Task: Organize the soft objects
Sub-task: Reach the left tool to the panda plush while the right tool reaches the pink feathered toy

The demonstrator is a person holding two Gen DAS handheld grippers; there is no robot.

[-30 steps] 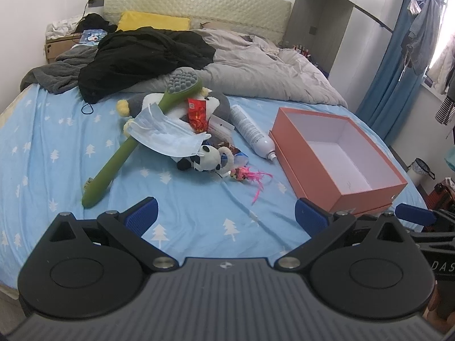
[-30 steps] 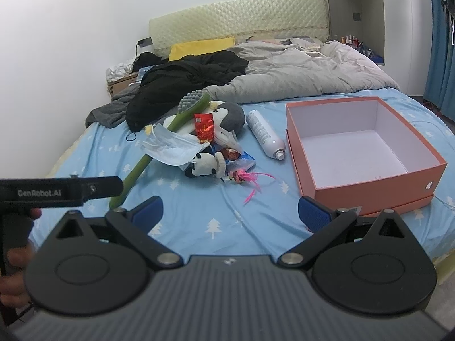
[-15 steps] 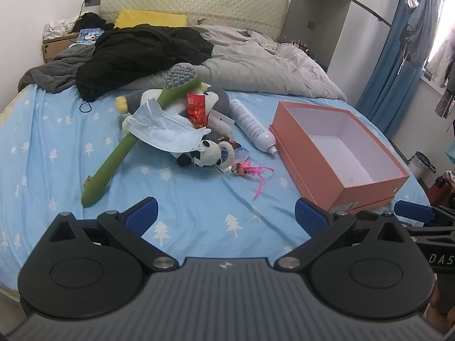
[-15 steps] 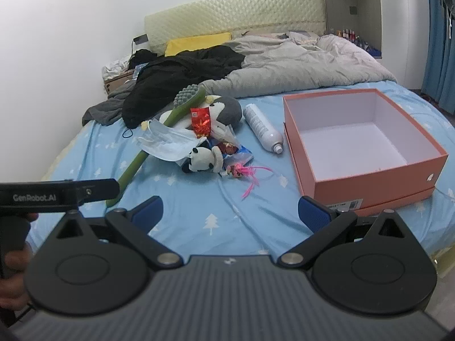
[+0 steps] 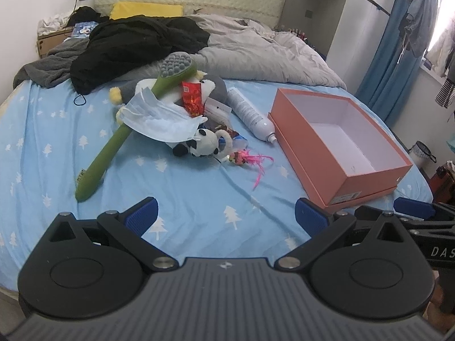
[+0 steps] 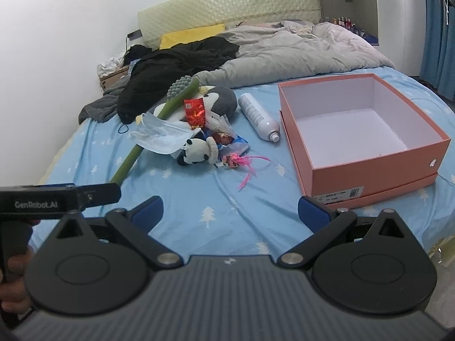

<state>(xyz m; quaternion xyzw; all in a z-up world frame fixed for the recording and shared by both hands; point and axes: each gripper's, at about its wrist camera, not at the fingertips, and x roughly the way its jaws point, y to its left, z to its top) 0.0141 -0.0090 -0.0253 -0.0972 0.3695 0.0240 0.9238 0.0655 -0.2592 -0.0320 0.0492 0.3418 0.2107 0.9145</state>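
Wide-spread left tool (image 5: pixel 226 217) over bedsheet (image 5: pixel 51 130), panda plush (image 5: pixel 200 143) beyond, pink box (image 5: pixel 335 170) right.

On the bed (image 5: pixel 199 199), the pile's panda (image 5: pixel 203 143) lies left of the box (image 5: pixel 366 180), the bottle (image 5: pixel 250 113) between them, the quilt (image 5: pixel 256 48) behind.

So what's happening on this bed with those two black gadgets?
A person holds a claw in each hand, left claw and right claw, both open and empty above the blue sheet. Nothing is picked up yet. A pile with a panda plush, mask and green brush lies left of an empty orange box.
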